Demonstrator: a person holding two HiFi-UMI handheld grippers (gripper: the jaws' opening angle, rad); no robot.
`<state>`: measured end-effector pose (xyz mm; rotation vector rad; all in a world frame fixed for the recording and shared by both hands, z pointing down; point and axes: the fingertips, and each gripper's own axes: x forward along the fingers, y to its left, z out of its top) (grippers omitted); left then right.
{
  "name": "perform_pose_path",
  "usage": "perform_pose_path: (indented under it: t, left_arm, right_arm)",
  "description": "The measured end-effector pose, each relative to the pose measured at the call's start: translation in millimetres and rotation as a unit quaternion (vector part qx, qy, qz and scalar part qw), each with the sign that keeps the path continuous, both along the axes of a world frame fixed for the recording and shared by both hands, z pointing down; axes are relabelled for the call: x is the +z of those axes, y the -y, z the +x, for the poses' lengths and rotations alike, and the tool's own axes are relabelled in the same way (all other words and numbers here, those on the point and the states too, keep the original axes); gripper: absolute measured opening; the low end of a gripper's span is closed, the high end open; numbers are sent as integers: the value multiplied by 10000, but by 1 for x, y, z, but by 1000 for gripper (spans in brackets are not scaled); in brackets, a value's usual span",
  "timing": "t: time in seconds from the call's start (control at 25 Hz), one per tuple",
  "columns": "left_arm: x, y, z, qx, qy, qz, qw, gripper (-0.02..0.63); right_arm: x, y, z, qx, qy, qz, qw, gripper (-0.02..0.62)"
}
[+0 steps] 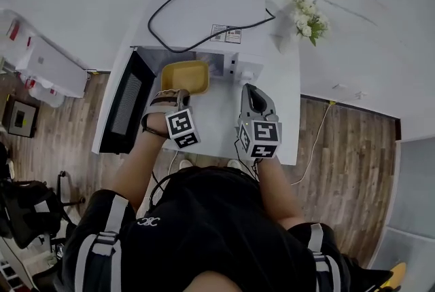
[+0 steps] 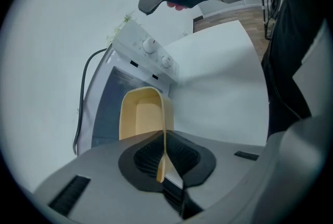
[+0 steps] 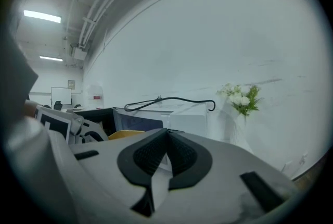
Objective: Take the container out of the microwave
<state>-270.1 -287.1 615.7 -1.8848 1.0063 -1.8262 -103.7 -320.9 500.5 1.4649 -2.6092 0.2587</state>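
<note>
Two grippers: the left gripper (image 2: 165, 158) is clamped on the container's near wall, its thin rim pinched between the pads; the right gripper (image 3: 166, 158) has its jaws together on nothing.
Container: the yellow container (image 1: 185, 76) hangs from the left gripper just in front of the microwave (image 1: 204, 19) mouth, beside the open door (image 1: 126, 104). I cannot tell whether its far end has cleared the cavity.
Risk, slip: the hold is on one wall only, so the container's weight may pivot it in the pads and drop it onto the table (image 1: 214, 117).
Risk, knock: a swing to the left could clip the door, and a low pull could catch the cavity's sill.
Risk, crowding: the right gripper sits near, and a drift inward could bump the container.
Left pose: the forearm reaches forward, with the gripper slanted down toward the container.
Right pose: the gripper is roughly level, aimed at the knob panel, above the table.
</note>
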Motion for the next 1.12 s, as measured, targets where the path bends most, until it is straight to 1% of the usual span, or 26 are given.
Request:
perform_pose_path:
  t: [0.2, 0.4, 0.72, 0.92, 1.12]
  left_arm:
    - [8, -21, -3, -163, -26, -144, 9998, 20]
    - [12, -30, -11, -322, -6, -201, 9993, 20]
    - [14, -32, -17, -433, 25, -209, 9988, 20]
    - [12, -30, -16, -409, 15, -184, 9990, 20]
    - [15, -30, -22, -400, 92, -227, 9989, 20]
  right_arm:
    - [5, 0, -19, -346, -38, -62, 9994, 5]
    - [6, 0, -29, -517, -12, -71, 9986, 5]
    - [9, 1, -37, -640, -19, -111, 9979, 5]
    - [10, 0, -36, -621, -30, -134, 9980, 5]
    - [11, 0, -37, -600, 6, -174, 9980, 5]
